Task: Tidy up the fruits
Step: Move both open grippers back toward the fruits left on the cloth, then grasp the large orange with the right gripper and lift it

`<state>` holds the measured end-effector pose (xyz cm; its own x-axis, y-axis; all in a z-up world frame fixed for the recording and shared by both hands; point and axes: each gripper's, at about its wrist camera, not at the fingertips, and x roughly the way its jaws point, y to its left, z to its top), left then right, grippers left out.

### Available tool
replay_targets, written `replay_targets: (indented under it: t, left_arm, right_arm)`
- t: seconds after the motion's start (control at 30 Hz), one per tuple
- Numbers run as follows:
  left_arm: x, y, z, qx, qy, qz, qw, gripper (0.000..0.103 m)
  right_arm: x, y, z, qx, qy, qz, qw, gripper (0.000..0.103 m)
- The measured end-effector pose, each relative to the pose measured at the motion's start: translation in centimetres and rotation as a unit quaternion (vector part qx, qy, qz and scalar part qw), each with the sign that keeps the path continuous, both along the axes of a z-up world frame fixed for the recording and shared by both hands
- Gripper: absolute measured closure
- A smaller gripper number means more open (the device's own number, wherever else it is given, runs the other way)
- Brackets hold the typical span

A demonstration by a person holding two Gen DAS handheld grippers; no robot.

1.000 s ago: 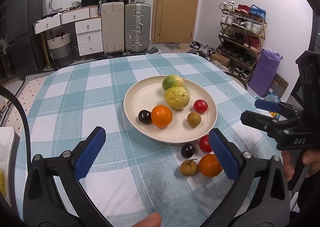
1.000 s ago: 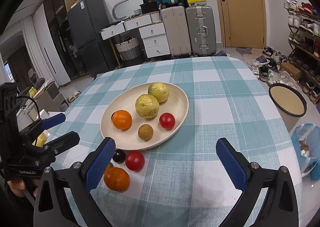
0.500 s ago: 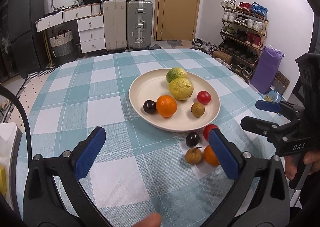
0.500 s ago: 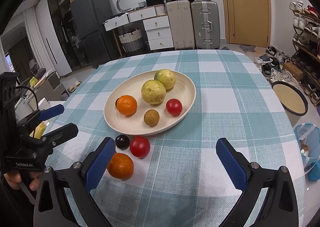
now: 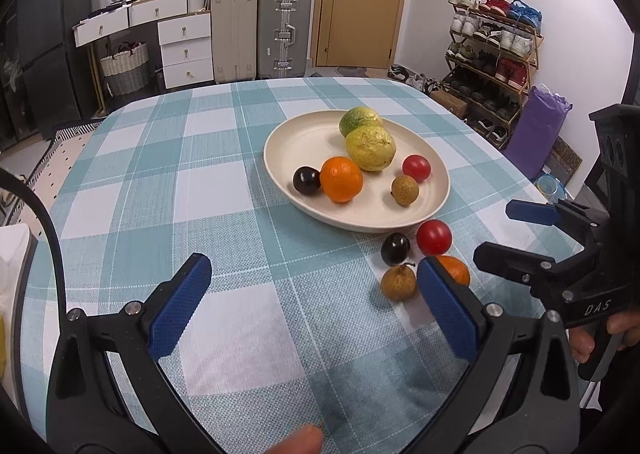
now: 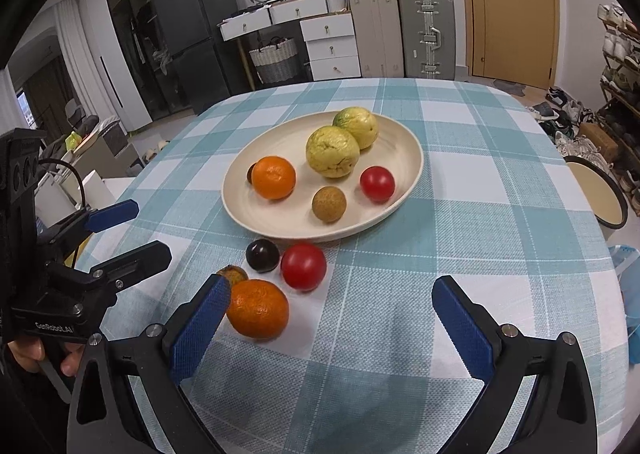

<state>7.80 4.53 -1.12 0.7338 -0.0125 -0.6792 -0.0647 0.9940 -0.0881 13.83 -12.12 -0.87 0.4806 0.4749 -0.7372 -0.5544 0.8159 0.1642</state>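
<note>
Your left gripper and right gripper hover over the worktop, jaws spread, holding nothing. The plate carries 6 fruits; 4 lie just beside its near rim. The right wrist view hides most of the plate's dark plum behind the orange.

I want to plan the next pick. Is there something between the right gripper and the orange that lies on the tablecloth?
Nothing visible blocks it. The right gripper is open, and the orange lies just beside its left finger on the cloth. The red fruit, dark fruit and small brown fruit sit beyond it, toward the plate.
</note>
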Motion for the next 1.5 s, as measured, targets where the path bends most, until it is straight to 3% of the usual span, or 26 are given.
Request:
replay_targets:
  t: [0.83,1.4,1.5]
  left_arm:
    - [0.3,1.5,-1.3,-0.017,0.009,0.019,0.9996,0.001]
    - [0.1,1.8,-1.4,-0.017,0.011,0.021,0.9996,0.001]
    - [0.1,1.8,-1.4,-0.017,0.012,0.021,0.9996,0.001]
  right_arm:
    - [-1.1,2.8,-2.0,0.007,0.038,0.055,0.998,0.002]
    - [-1.7,4.3,-2.7,0.002,0.049,0.091,0.995,0.047]
    - [-1.7,4.2,-2.7,0.006,0.050,0.091,0.995,0.060]
